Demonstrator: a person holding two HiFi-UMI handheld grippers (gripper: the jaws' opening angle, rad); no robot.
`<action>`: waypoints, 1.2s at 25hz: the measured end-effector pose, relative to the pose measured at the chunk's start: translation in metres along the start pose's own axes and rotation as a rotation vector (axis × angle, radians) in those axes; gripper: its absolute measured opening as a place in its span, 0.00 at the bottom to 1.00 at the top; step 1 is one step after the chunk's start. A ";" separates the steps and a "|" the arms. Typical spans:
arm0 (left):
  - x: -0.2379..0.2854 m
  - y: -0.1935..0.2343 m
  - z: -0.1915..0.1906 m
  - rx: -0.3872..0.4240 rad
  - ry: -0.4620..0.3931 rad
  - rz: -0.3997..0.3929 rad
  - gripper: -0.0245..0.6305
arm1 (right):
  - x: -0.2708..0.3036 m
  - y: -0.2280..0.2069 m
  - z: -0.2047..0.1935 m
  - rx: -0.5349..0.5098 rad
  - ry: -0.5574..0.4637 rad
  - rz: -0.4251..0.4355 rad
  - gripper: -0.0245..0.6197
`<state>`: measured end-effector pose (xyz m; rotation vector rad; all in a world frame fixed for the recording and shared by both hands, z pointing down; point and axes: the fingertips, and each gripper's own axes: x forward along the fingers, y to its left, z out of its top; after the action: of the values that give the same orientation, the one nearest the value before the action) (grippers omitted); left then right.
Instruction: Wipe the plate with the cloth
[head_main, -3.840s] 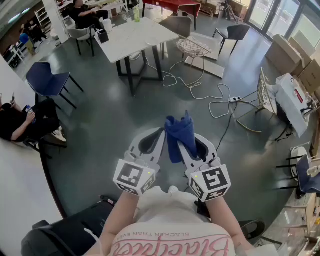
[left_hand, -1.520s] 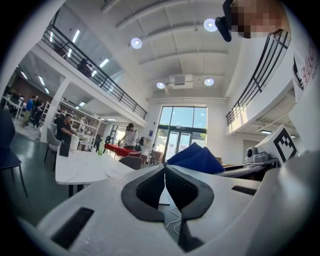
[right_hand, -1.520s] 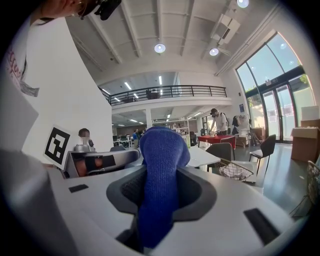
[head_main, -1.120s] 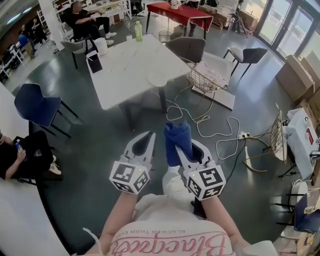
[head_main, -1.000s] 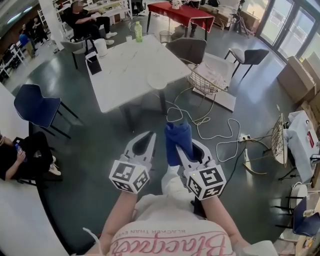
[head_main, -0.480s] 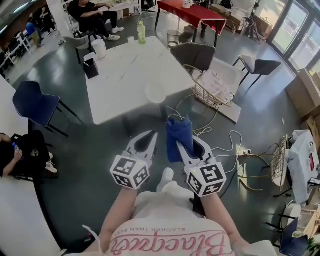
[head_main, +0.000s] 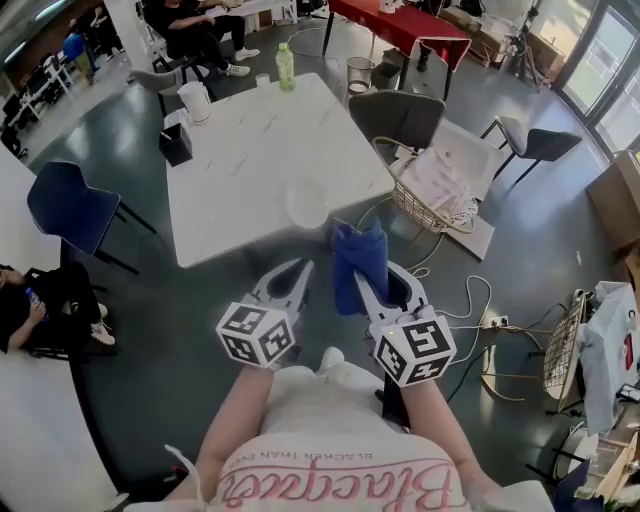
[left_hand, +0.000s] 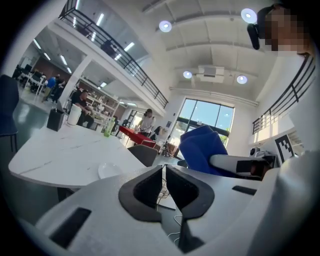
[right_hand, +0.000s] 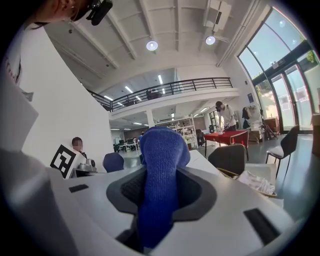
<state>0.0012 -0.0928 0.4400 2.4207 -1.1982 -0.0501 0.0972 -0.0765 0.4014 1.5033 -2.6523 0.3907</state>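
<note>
**Jaws.** Your right gripper (right_hand: 161, 196) is clamped on the blue cloth (right_hand: 159, 165). The cloth stands up between the pads and bulges over the tips in the centre of the right gripper view. Your left gripper (left_hand: 164, 174) has its jaws together, with only a thin slit between the pads and nothing in them.

**Task item.** The plate (head_main: 307, 207) lies on the white table (head_main: 240, 130) close to its near edge. In the head view it sits at frame centre, just above the top of the cloth. In the left gripper view it shows at lower left. The plate is apart from both grippers, and the cloth is not on it.

**Step in hand.** By my judgement this is the approach. The cloth is gripped and carried toward the plate, and wiping has not begun.

**Next move.** You need to bring the free end of the cloth forward and down until it presses flat on the plate's face, then sweep it across. The plate looks light and lies near the table's edge, so it may slide. If you mean to steady it with the left gripper, those jaws must part first.

**Pose.** Both grippers sit side by side at lower centre of the head view. They point up-frame toward the table and are roughly level, with the marker cubes toward you. Your forearms rise from the bottom edge and converge slightly.
</note>
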 end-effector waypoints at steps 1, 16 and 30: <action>0.007 0.004 -0.001 -0.022 0.004 0.000 0.04 | 0.005 -0.005 0.001 0.002 0.002 0.003 0.22; 0.077 0.083 -0.035 -0.199 0.098 0.099 0.38 | 0.101 -0.049 -0.002 0.012 0.063 0.035 0.22; 0.118 0.149 -0.042 -0.321 0.200 0.094 0.38 | 0.175 -0.085 -0.007 0.032 0.152 -0.029 0.22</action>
<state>-0.0272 -0.2470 0.5562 2.0379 -1.1169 0.0262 0.0777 -0.2626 0.4555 1.4570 -2.5166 0.5253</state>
